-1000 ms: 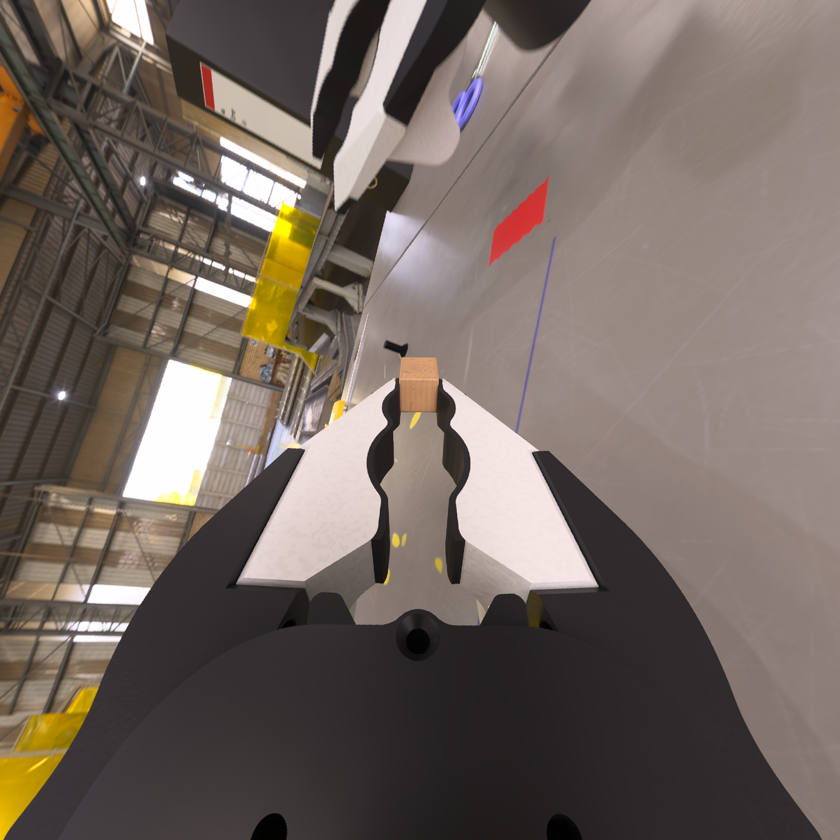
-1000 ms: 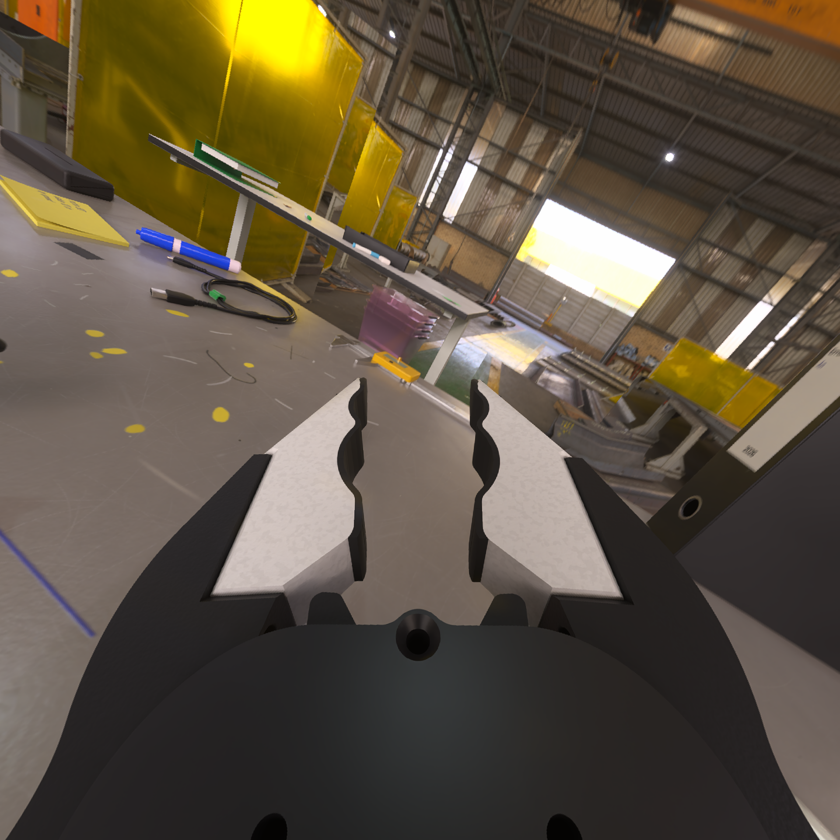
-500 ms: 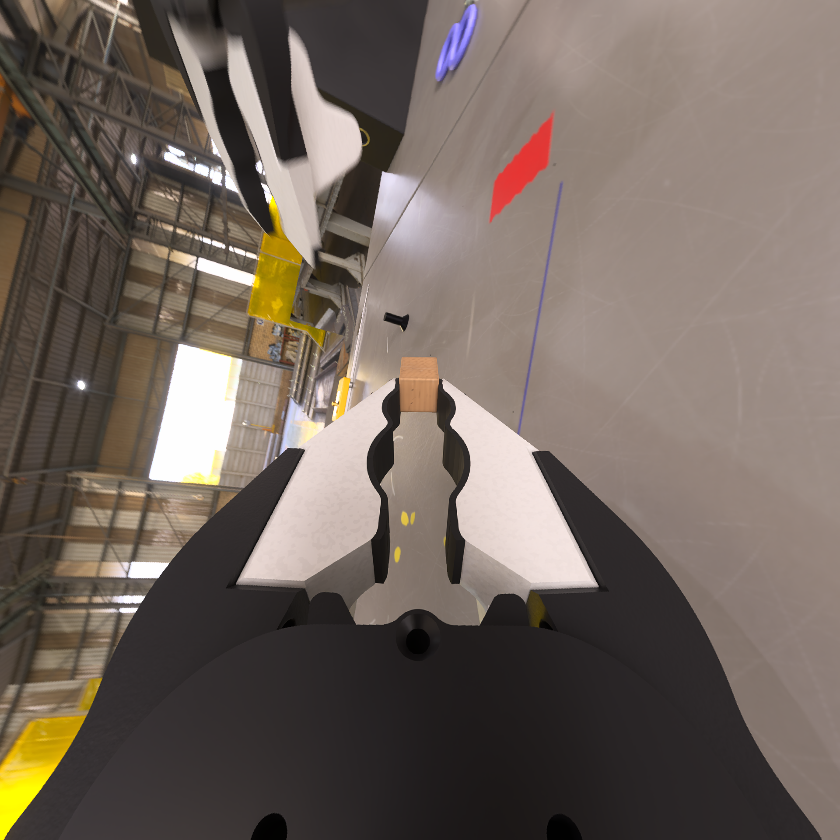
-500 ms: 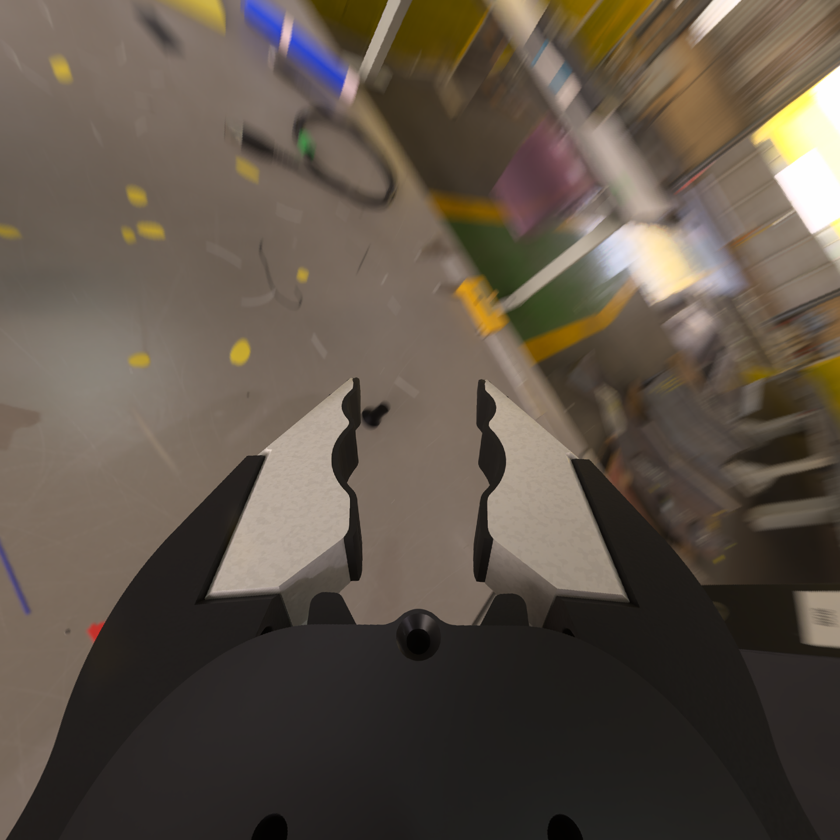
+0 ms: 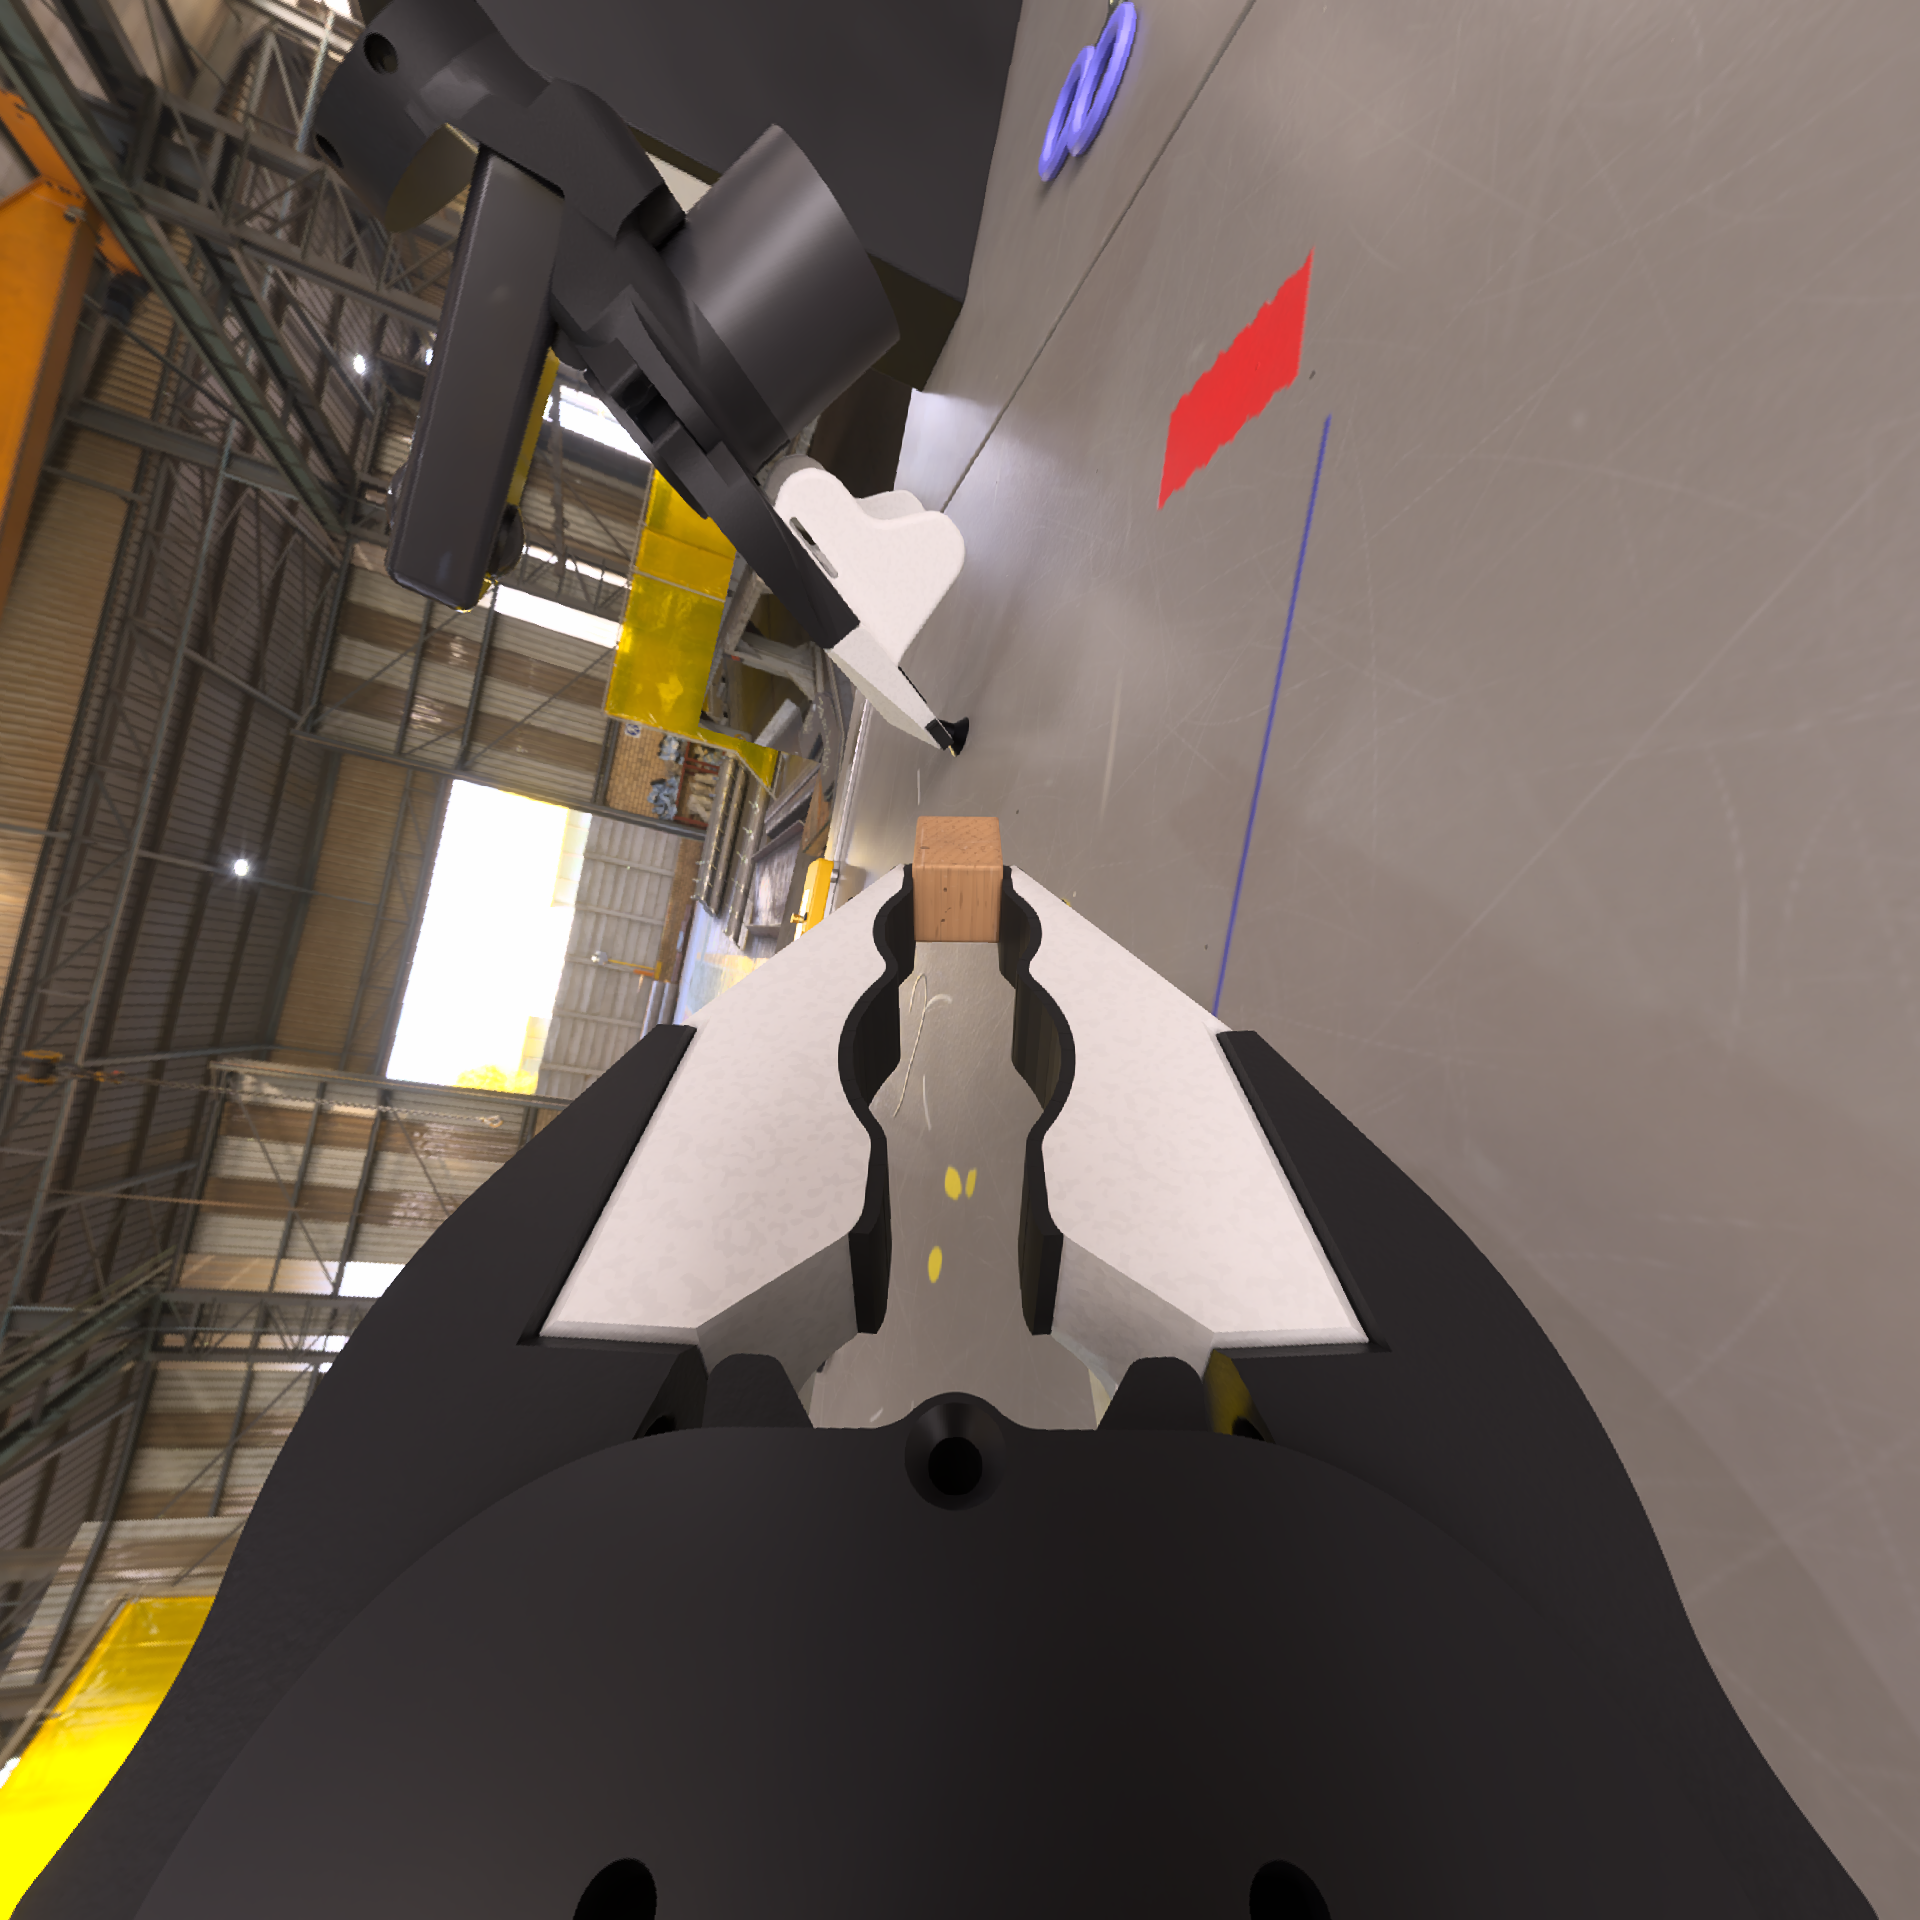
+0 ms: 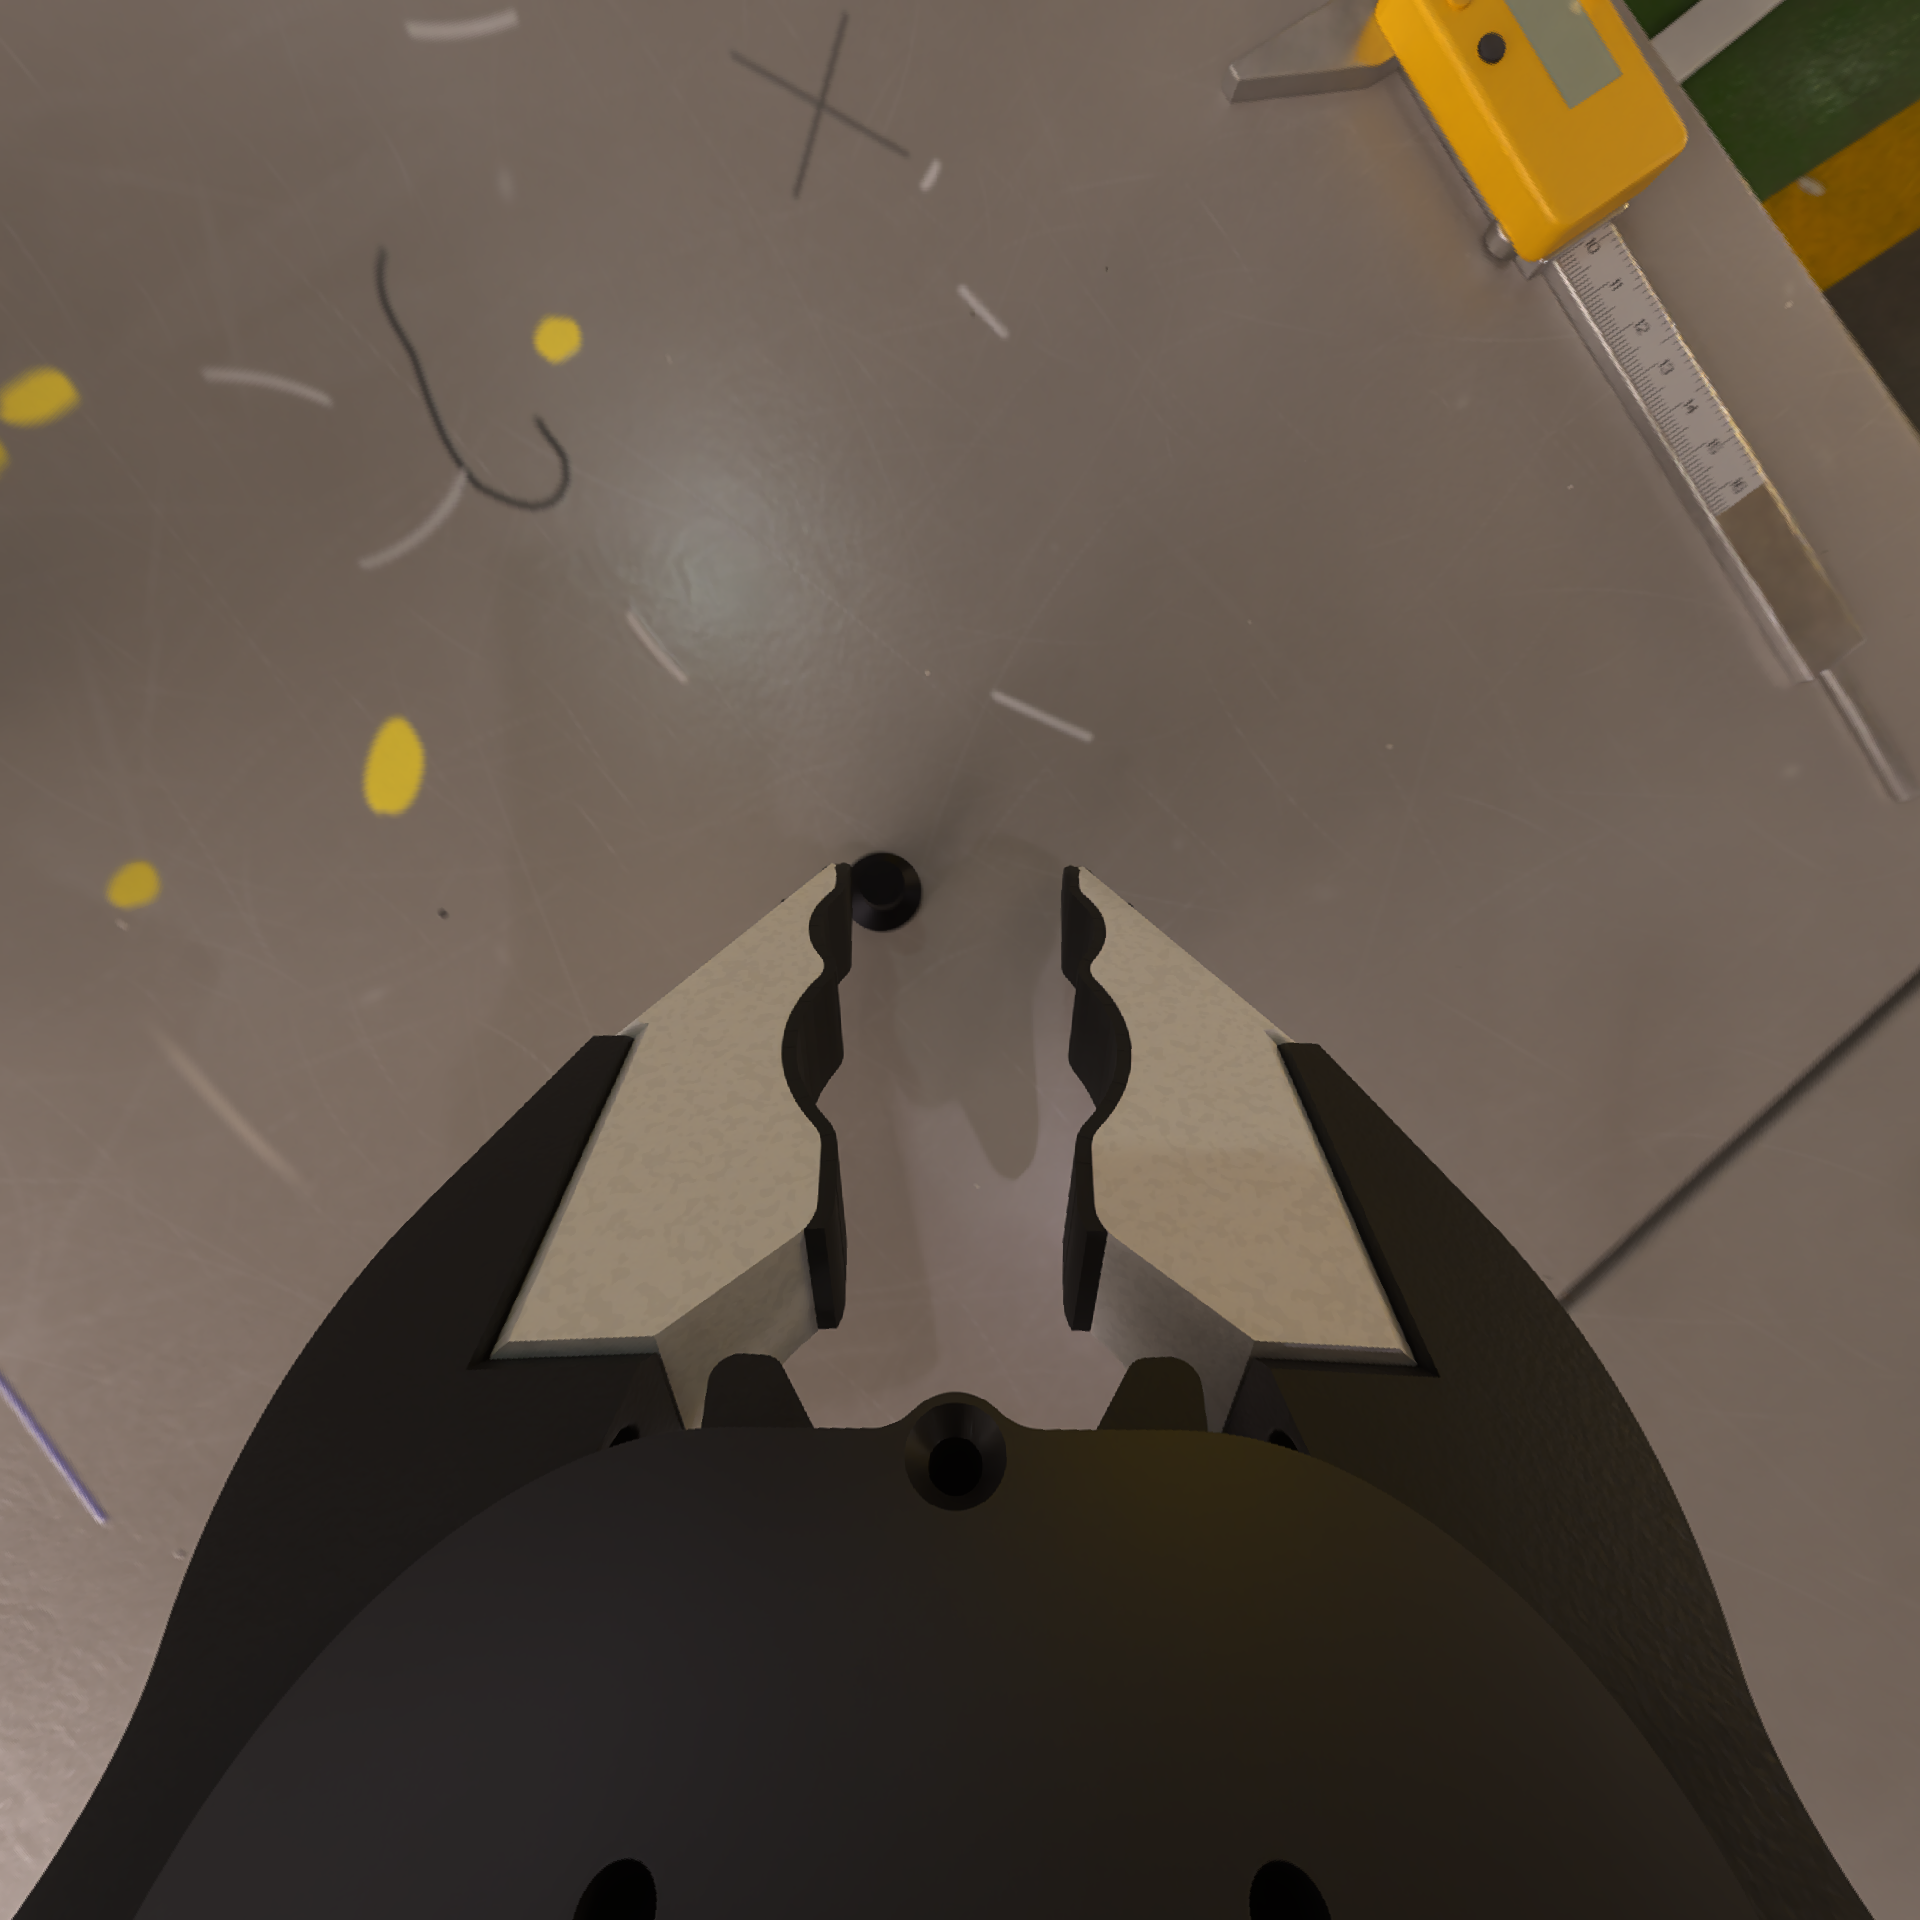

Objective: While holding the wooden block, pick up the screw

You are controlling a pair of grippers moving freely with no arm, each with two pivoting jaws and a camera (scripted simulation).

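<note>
My left gripper (image 5: 956, 888) is shut on a small wooden block (image 5: 957, 876) at its fingertips and holds it off the grey table (image 5: 1558, 935). The black screw (image 6: 883, 889) stands on the table (image 6: 1247, 623), right at the tip of the left finger of my right gripper (image 6: 956, 878). That gripper is open and points down at the table, with the screw just inside the left fingertip. In the left wrist view the right gripper (image 5: 940, 727) shows beyond the block, its white fingertip at the screw (image 5: 954, 734).
A yellow digital caliper (image 6: 1538, 125) lies near the table edge at the upper right. Yellow paint spots (image 6: 393, 765) and pen marks dot the table. A red patch (image 5: 1236, 374), a blue line (image 5: 1268, 707) and blue scissor handles (image 5: 1086, 94) lie to the side.
My right gripper has tilted down and dropped to the table, bringing its open fingers to the screw. The left gripper keeps the block and has hardly moved.
</note>
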